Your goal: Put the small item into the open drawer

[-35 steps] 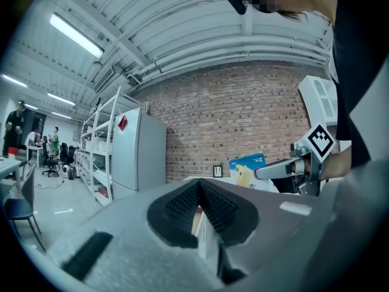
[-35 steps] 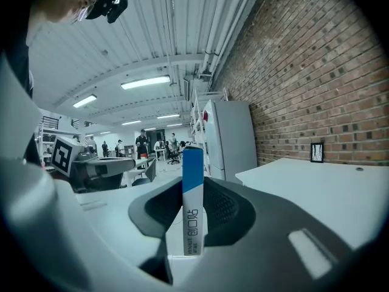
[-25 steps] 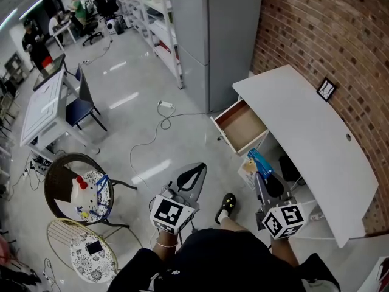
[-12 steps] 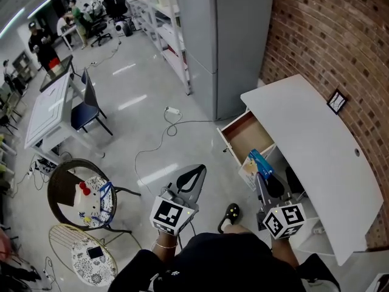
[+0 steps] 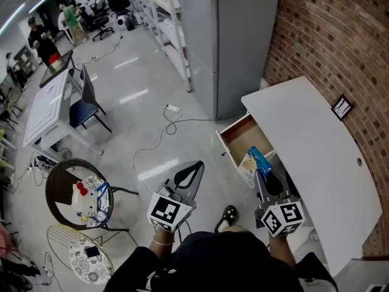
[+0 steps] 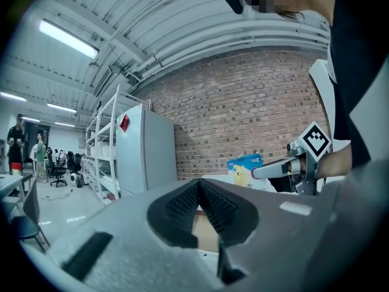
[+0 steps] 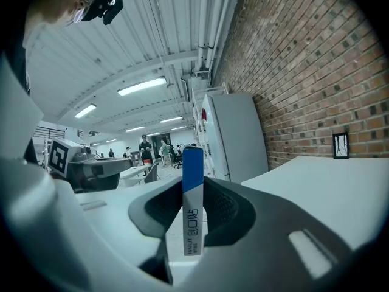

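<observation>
As viewed overhead, right tongs (image 5: 260, 174): pinched on blue-white box (image 5: 256, 159)
Left tongs (image 5: 196, 168): pressed together
Drawer (image 5: 243, 139): open, box's 11 o'clock

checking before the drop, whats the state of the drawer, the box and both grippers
drawer: pulled open, visible bottom bare
right gripper: shut on the blue and white box
blue and white box: upright, clamped between the jaws, not released
left gripper: shut, nothing between its jaws

Grey cabinet (image 5: 237, 41) beside brick wall (image 5: 328, 35); round chair (image 5: 51, 184) (toy (image 5: 80, 193) aboard).
</observation>
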### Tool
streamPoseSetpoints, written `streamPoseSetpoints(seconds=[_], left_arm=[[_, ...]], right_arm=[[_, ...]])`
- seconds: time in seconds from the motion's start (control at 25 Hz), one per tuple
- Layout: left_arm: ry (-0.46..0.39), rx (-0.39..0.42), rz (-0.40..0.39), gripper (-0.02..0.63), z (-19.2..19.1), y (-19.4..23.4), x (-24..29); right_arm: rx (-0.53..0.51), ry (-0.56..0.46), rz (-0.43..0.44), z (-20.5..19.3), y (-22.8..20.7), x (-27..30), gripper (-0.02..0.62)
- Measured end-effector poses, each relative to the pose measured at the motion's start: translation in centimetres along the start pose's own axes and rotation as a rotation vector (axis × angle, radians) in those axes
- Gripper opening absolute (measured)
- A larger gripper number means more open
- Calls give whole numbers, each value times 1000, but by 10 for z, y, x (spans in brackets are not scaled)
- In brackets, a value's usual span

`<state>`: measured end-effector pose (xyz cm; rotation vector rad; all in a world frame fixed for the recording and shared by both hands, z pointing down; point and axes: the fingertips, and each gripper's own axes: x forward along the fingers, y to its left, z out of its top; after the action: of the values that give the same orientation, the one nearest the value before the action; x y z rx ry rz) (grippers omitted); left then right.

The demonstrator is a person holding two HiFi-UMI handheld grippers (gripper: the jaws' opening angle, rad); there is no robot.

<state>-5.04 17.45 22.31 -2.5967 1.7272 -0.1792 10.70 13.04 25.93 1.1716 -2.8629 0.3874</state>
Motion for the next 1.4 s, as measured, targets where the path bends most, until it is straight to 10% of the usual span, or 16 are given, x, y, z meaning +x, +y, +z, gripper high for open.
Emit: streamPoseSetpoints(seconds=[1.4], left_arm=[[70,-30,-21,-9,-20,42,151]], right_arm=[[4,77,-57,-6,-130,84,103]])
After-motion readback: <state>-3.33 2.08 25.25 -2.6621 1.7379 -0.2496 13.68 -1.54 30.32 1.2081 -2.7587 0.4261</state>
